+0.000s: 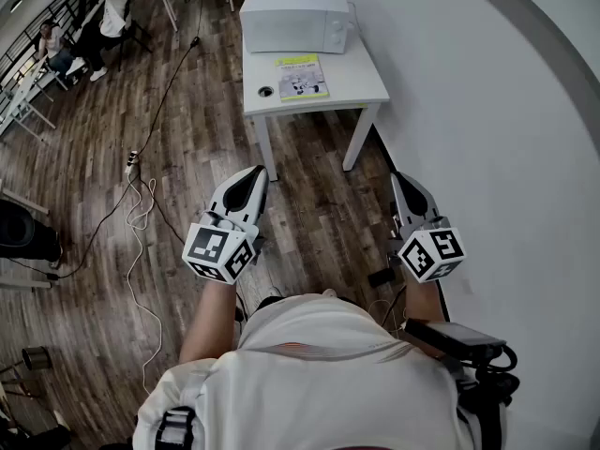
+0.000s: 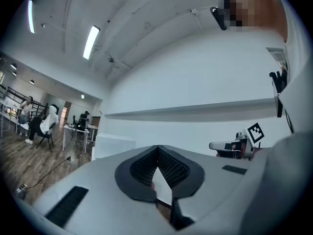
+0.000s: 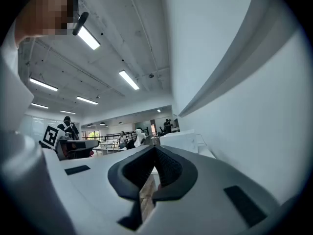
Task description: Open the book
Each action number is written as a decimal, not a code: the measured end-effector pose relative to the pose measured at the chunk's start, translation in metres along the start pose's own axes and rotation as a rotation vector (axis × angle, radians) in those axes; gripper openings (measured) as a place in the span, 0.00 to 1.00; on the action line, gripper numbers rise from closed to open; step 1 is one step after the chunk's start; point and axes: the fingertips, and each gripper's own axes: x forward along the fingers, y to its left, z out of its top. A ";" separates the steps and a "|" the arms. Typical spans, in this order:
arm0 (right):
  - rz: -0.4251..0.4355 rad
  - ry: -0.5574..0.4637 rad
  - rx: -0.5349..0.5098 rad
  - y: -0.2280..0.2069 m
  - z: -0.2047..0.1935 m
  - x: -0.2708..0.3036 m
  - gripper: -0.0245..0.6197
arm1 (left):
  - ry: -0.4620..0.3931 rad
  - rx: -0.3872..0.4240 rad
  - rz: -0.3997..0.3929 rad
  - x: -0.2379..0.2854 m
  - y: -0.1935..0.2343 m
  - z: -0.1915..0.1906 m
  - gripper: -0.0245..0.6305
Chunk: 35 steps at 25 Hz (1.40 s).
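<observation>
Left claw [image 1: 253, 174], right claw [image 1: 399, 178] — pressed together, empty, carried level, likely because nothing is within reach. Book [image 1: 301, 76] — closed, flat on the bench [image 1: 362, 82], well ahead of both claws.

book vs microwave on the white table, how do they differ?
Colour: the microwave is white, the book has a yellow-green cover. Shape: the microwave is a bulky box, the book thin and flat. Place: the microwave sits at the far end, the book nearer the camera. Both rest on the white table.
</observation>
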 end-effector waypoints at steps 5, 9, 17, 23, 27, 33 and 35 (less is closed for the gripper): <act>0.001 0.007 0.004 -0.026 -0.002 -0.009 0.04 | -0.006 -0.004 0.018 0.016 -0.014 -0.005 0.05; 0.014 0.006 0.005 -0.047 -0.003 -0.013 0.04 | -0.013 -0.006 0.035 0.027 -0.027 -0.010 0.05; 0.064 0.020 0.028 -0.070 -0.017 -0.010 0.04 | 0.000 0.002 0.085 0.033 -0.044 -0.025 0.05; 0.079 0.026 0.009 -0.067 -0.023 0.001 0.04 | 0.000 -0.010 0.093 0.041 -0.033 -0.029 0.05; 0.037 0.023 -0.003 -0.083 -0.025 0.010 0.04 | -0.001 -0.025 0.062 0.064 -0.024 -0.036 0.05; -0.004 0.021 -0.023 -0.098 -0.014 0.043 0.04 | -0.015 -0.036 0.017 0.105 0.002 -0.029 0.05; -0.009 0.018 -0.032 -0.101 -0.010 0.059 0.04 | -0.011 -0.038 0.010 0.118 0.016 -0.028 0.05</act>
